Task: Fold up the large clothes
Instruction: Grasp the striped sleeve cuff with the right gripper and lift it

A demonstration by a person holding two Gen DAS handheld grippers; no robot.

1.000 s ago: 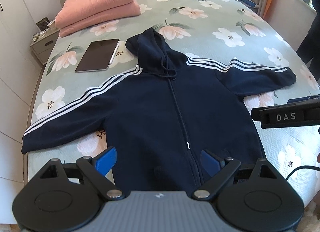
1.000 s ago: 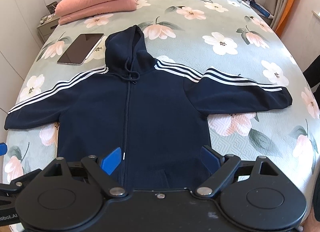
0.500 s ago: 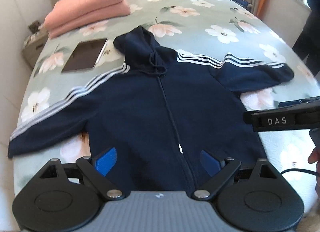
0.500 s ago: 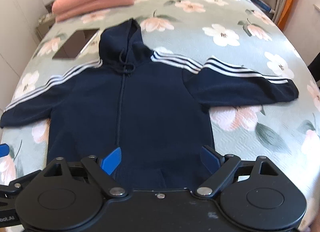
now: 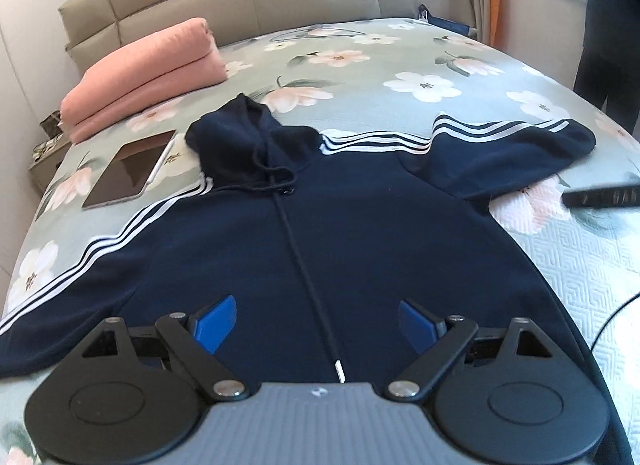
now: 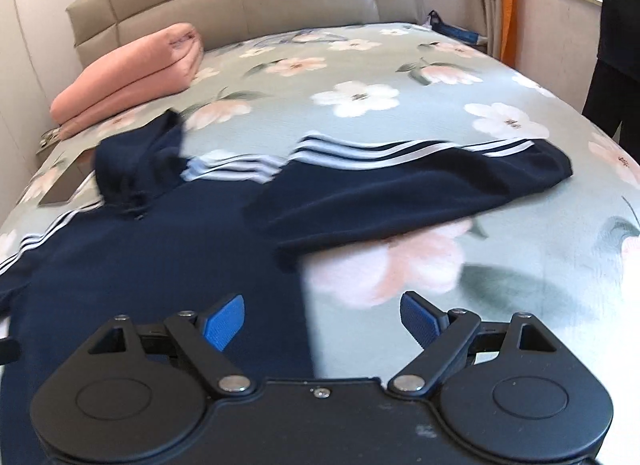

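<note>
nothing is folded yet: the navy hoodie (image 5: 320, 233) lies flat on the bed (image 5: 440, 65), sleeves out toward 9 and 3 o'clock. left gripper (image 5: 318, 325) and right gripper (image 6: 322, 317) hover spread, empty, near its hem.

Hoodie (image 5: 340, 233) left cuff cut off by frame edge, tablet (image 6: 64, 185) blurred, half hidden behind hood

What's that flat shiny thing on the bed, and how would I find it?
Start at the big bed with its flowery green cover. Near its left edge, below the folded pink blanket, lies a tablet, just left of the navy hoodie's hood. It is the only hard, flat, dark glossy rectangle there; everything beside it is soft cloth.
</note>
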